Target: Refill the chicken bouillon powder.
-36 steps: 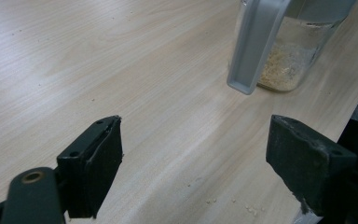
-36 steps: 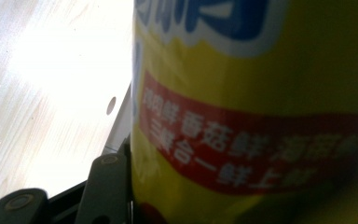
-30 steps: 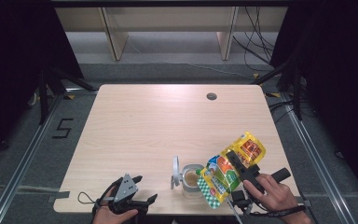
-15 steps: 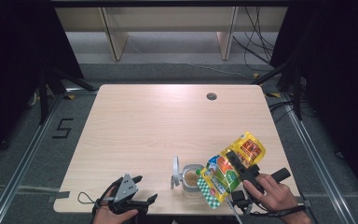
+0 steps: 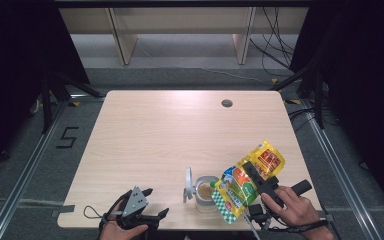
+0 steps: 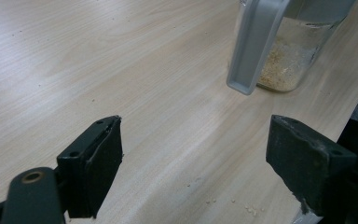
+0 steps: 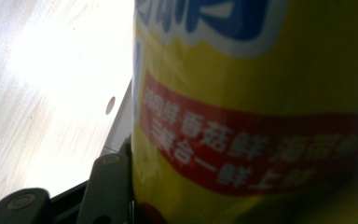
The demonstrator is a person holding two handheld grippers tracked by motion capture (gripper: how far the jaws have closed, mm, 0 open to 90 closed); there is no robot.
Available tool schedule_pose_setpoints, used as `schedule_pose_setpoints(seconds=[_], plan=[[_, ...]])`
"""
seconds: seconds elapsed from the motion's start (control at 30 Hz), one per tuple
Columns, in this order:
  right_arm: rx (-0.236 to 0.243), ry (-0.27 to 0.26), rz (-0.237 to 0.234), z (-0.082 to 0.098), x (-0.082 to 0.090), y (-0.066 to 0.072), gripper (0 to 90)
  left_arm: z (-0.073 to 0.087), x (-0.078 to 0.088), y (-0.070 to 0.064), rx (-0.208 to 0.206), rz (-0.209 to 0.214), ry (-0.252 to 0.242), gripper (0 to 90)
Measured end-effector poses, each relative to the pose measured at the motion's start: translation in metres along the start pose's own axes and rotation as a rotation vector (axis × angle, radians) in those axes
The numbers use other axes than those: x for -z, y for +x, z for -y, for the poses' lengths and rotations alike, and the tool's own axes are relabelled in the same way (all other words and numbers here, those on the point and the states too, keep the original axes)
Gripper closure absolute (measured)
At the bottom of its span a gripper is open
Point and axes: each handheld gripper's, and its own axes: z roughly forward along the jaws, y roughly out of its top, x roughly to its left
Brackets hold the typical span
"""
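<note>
My right gripper (image 5: 252, 173) is shut on a colourful snack pouch (image 5: 236, 189), yellow, green and orange, held tilted with its lower corner over the mouth of a glass jar (image 5: 206, 192). The jar holds pale crumbly grains and its grey flip lid (image 5: 188, 184) stands open on its left. In the right gripper view the yellow pouch (image 7: 261, 116) with a red band presses against one finger (image 7: 107, 184). My left gripper (image 5: 156, 202) rests open at the table's front left edge. Its jaws (image 6: 200, 158) point at the jar (image 6: 286, 56) and lid (image 6: 256, 42), with nothing between them.
The wooden table (image 5: 155, 135) has a round cable hole (image 5: 226, 103) at its far right. A few crumbs (image 6: 233, 200) lie on the wood in front of the left gripper. Dark floor and metal rails surround the table.
</note>
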Motion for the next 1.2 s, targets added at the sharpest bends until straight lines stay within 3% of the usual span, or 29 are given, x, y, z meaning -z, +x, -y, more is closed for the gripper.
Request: schedule_pose_setpoints(seconds=[0.17, 0.23, 0.53, 0.67, 0.7, 0.93, 0.97, 1.2], plan=[[-0.021, 0.01, -0.004, 0.0002, 0.0009, 0.0012, 53.3, 0.0, 0.0001, 0.0002, -0.001, -0.001, 0.0, 18.1], [-0.001, -0.004, -0.001, -0.0001, 0.0003, -0.0001, 53.3, -0.0001, 0.0002, 0.0001, -0.001, 0.001, -0.001, 18.1], [-0.022, 0.01, -0.008, 0.0002, 0.0008, 0.0015, 53.4, 0.0, 0.0003, 0.0011, -0.012, -0.001, 0.009, 18.1], [-0.023, 0.009, -0.005, 0.0004, 0.0011, 0.0012, 53.7, 0.0003, 0.0003, 0.0006, -0.013, -0.001, 0.006, 18.1], [-0.019, 0.008, -0.006, 0.0003, 0.001, 0.0009, 53.7, 0.0005, -0.0011, -0.0004, 0.003, -0.003, -0.012, 18.1], [-0.019, 0.004, -0.012, 0.0004, 0.0011, 0.0015, 53.8, 0.0, 0.0004, 0.0011, -0.014, -0.001, 0.01, 18.1], [-0.01, 0.0, -0.012, 0.0004, 0.0006, 0.0009, 53.9, 0.0002, -0.0002, 0.0001, 0.001, 0.001, -0.001, 18.1], [-0.02, 0.006, -0.007, 0.0005, 0.001, 0.001, 53.9, 0.0, -0.0002, 0.0004, -0.003, -0.004, -0.004, 18.1]])
